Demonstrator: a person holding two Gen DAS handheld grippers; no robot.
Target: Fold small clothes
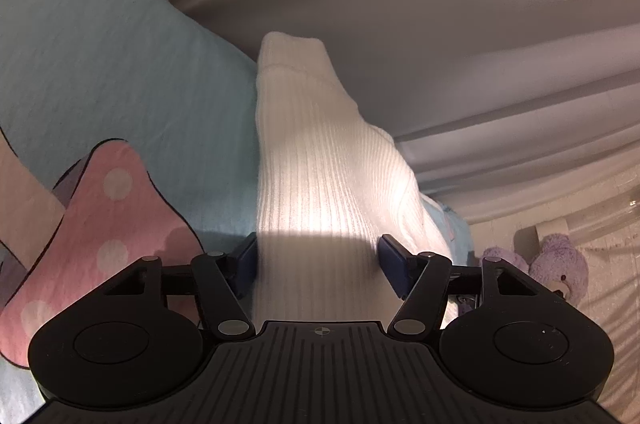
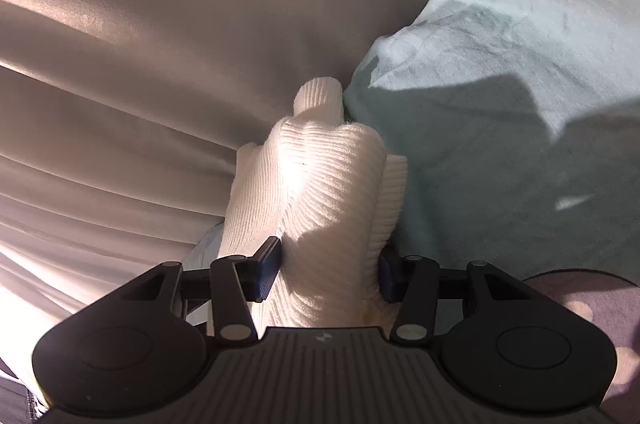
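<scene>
I have the white ribbed sock (image 1: 316, 160) pinned in both tongs, lifted off the bed and stretched away from each camera. In the left wrist view the left tongs (image 1: 318, 264) sit half-wide, with the blue pads (image 1: 392, 260) pressed to either side of the flat sock, and the cuff end stands far out at the middle of the frame. In the right wrist view the right tongs (image 2: 328, 268) are drawn narrower on a bunched, twisted part of the same sock (image 2: 320, 192), its ribs running crosswise and a rolled end poking out at the far tip.

Only the left view gives me the pink spotted fabric (image 1: 108, 224) near left, the purple plush bear (image 1: 560, 268) low at the far right, and a pale wall behind it. Only the right view shows how rumpled the pale blue pillow (image 2: 500, 72) is, touching the sock's right edge.

The same pillow (image 1: 100, 64) fills the left side of the left view, just beside the sock. The grey curtain (image 1: 460, 24) hangs in folds across the far side of both views (image 2: 160, 44); that side is where I see free room.
</scene>
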